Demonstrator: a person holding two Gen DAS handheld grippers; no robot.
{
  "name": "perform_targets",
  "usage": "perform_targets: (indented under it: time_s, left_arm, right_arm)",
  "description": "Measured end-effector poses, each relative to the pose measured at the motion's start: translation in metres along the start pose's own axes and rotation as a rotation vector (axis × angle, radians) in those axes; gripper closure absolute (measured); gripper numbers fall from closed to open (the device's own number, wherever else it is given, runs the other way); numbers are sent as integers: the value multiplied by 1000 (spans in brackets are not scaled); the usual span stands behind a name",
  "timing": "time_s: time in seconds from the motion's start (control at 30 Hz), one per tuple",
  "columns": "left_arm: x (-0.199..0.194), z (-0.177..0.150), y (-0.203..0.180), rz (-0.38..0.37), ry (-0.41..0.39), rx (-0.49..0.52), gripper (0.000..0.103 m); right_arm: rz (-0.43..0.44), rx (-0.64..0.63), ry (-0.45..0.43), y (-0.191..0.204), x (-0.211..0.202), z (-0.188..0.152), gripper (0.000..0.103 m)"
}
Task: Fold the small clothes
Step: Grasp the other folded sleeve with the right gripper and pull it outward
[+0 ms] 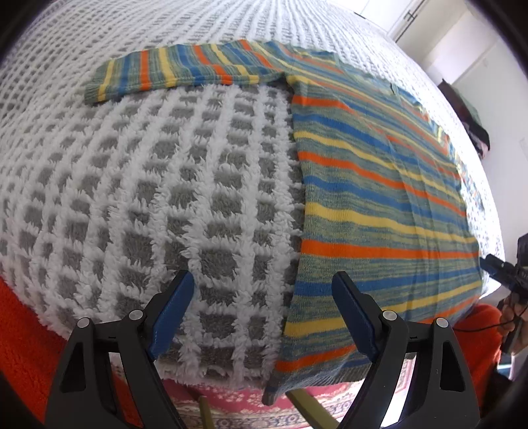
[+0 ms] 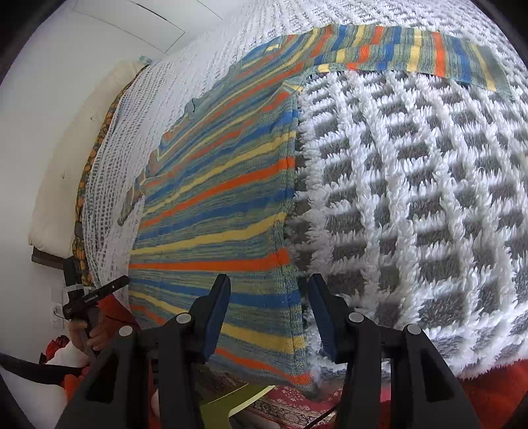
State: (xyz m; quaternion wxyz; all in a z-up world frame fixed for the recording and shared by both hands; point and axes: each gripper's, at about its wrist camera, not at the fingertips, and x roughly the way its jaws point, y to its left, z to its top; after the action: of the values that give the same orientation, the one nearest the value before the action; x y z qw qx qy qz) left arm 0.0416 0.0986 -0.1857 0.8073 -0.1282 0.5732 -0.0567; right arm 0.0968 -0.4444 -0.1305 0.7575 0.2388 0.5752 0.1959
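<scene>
A small striped knit sweater in orange, blue, yellow and green lies flat on a white and grey fluffy blanket. One sleeve stretches out to the left in the left wrist view. My left gripper is open, its jaws straddling the sweater's left bottom corner. In the right wrist view the sweater lies left of centre and its other sleeve runs to the upper right. My right gripper is open over the sweater's right bottom corner at the hem.
The blanket covers a bed and drops off at the near edge above a red patterned rug. The right gripper shows at the far right of the left wrist view. White walls and a cupboard door stand behind.
</scene>
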Motion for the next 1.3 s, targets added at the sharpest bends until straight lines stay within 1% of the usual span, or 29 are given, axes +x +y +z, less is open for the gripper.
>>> perform_targets:
  time_s: [0.07,0.13,0.2,0.23,0.3,0.37,0.43,0.47,0.5,0.57,0.6,0.63,0.67,0.7,0.73,0.77,0.8,0.83,0.93,1.0,1.03,1.1,1.13,1.17,1.2,1.23,1.27,1.3]
  left_arm:
    - [-2,-4,0,-7,-1,-27,17]
    - [-10,0,3,-9,-31,-42,17]
    - [-22,-2,8,-20,-64,-39,16]
    - [-24,-4,9,-27,-67,-29,16]
    - [-16,-10,8,-10,-45,-7,16]
    - [-8,-17,10,-23,0,18,16]
    - [0,-19,3,-35,31,56,17]
    - [1,-19,-3,-37,32,85,17]
    - [3,-20,-10,-47,35,117,17]
    - [9,-23,-20,-57,58,167,17]
    - [13,-26,-24,-54,75,188,19]
    - [18,-29,-28,-40,91,210,24]
    - [22,-31,-31,-13,100,232,40]
    - [24,-33,-33,-7,115,244,76]
    - [24,-34,-31,-2,130,239,93]
    - [20,-35,-30,-37,145,224,100]
    - [15,-38,-30,-61,142,223,101]
    - [11,-41,-32,-61,148,239,101]
    - [26,-50,-39,-6,207,277,100]
    - [37,-48,-43,27,234,283,98]
    - [36,-47,-45,37,236,286,97]
    - [26,-46,-48,35,214,281,91]
    - [18,-46,-47,35,198,270,84]
    - [9,-46,-45,36,177,255,65]
    - [-3,-46,-41,44,143,237,39]
    - [-16,-45,-39,68,90,220,30]
    - [-31,-42,-36,92,30,202,19]
    - [-43,-39,-33,104,-17,185,17]
  right_arm:
    - [-16,-23,10,5,-4,7,52]
    - [-26,-29,14,0,-11,12,52]
    - [-2,-28,6,-5,-23,16,52]
    - [21,-31,-1,-8,-31,17,52]
    - [64,-32,12,-14,-40,16,52]
    - [92,-46,71,-16,-38,9,52]
    - [50,-93,161,-15,-29,-2,52]
    - [44,-119,200,-12,-25,-7,52]
    - [56,-145,228,-8,-20,-13,52]
    - [82,-190,252,1,-12,-20,52]
    - [66,-207,255,4,-8,-21,52]
    - [29,-211,262,6,0,-20,53]
    - [9,-199,277,5,7,-19,54]
    - [4,-186,286,4,12,-19,63]
    - [4,-185,296,2,14,-19,84]
    - [-5,-189,306,4,14,-20,93]
    - [-5,-188,309,5,10,-21,96]
    - [1,-183,311,8,3,-23,96]
    - [-34,-177,317,7,-14,-31,97]
    - [-87,-142,337,-4,-7,-35,97]
    - [-107,-128,343,-9,-1,-37,97]
    - [-127,-106,313,-11,2,-37,95]
    - [-138,-101,286,-9,-2,-37,87]
    - [-145,-101,257,-5,-6,-37,82]
    - [-164,-105,225,-1,-14,-39,62]
    - [-209,-120,181,8,-22,-41,37]
    - [-264,-141,128,14,-34,-44,30]
    - [-316,-159,75,22,-46,-46,27]
